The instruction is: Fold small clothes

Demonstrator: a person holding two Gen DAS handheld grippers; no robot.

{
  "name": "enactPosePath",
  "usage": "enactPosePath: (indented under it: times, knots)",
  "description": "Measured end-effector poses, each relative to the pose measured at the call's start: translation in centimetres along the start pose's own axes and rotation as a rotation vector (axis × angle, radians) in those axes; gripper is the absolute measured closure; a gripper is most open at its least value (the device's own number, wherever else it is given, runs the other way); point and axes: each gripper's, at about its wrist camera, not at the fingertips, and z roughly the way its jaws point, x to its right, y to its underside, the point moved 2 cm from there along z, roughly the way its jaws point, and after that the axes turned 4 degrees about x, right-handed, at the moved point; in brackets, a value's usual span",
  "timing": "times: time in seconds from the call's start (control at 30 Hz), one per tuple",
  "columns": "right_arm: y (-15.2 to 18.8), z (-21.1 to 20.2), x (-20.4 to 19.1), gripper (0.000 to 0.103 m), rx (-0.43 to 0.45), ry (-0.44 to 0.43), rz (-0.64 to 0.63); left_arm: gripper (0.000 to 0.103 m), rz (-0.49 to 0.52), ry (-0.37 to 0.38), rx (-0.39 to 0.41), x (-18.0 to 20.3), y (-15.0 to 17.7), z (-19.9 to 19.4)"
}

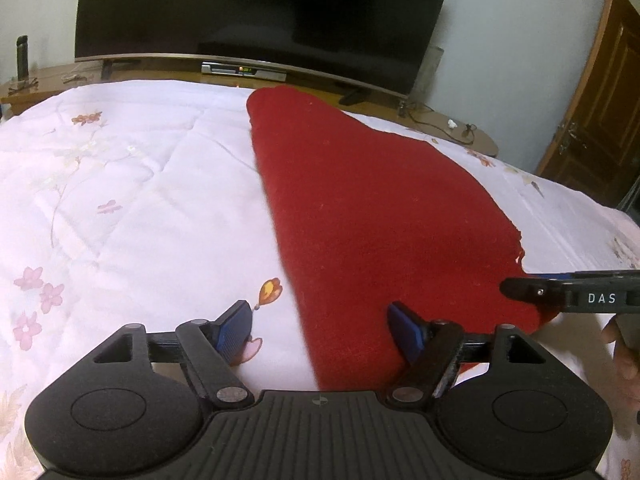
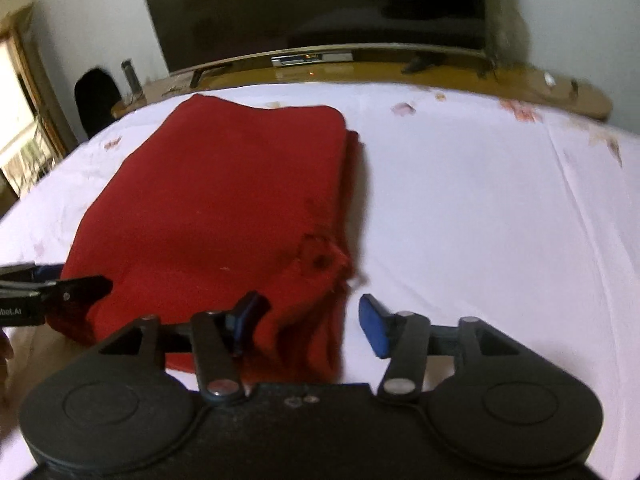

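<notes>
A red knitted garment (image 1: 360, 200), folded into a long strip, lies on a white floral bedspread (image 1: 140, 184). My left gripper (image 1: 318, 316) is open over the garment's near left corner, its blue pads (image 1: 236, 324) apart and not pressing the cloth. The right gripper (image 1: 516, 287) reaches in from the right at the near right corner. In the right wrist view the garment (image 2: 220, 200) shows a frayed patch near its right edge. My right gripper (image 2: 312, 304) stands open astride that near right edge, gripping nothing. The left gripper (image 2: 80, 280) shows at the left.
A large dark television (image 1: 264, 12) stands on a low wooden unit (image 1: 460, 128) beyond the bed's far edge, with a set-top box (image 1: 244, 70) under it. A wooden door (image 1: 600, 100) is at the right. A dark chair (image 2: 96, 98) stands at the far left.
</notes>
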Motion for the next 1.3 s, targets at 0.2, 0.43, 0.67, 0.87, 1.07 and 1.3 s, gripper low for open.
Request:
enactPosePath:
  times: [0.2, 0.43, 0.67, 0.87, 1.07, 1.3]
  knots:
    - [-0.8, 1.0, -0.2, 0.042, -0.018, -0.008, 0.032, 0.0, -0.023, -0.055, -0.014, 0.5, 0.2, 0.1]
    - [0.4, -0.2, 0.2, 0.021, -0.027, 0.028, 0.035, 0.0, -0.017, -0.162, 0.007, 2.9, 2.6, -1.8]
    - [1.9, -3.6, 0.8, 0.022, 0.011, 0.021, 0.018, 0.0, 0.041, -0.182, 0.035, 5.3, 4.7, -5.4]
    - [3.9, -11.1, -0.4, 0.033, 0.085, -0.021, -0.039, 0.0, -0.023, -0.197, 0.149, 8.4, 5.3, -12.9]
    - [5.2, -20.4, -2.0, 0.047, 0.187, -0.055, -0.051, 0.0, 0.029, -0.2, 0.227, 12.6, 5.1, -21.4]
    - [5.8, -28.1, -3.5, 0.039, 0.242, -0.047, -0.068, 0.0, 0.048, -0.187, 0.27, 15.7, 6.3, -29.2]
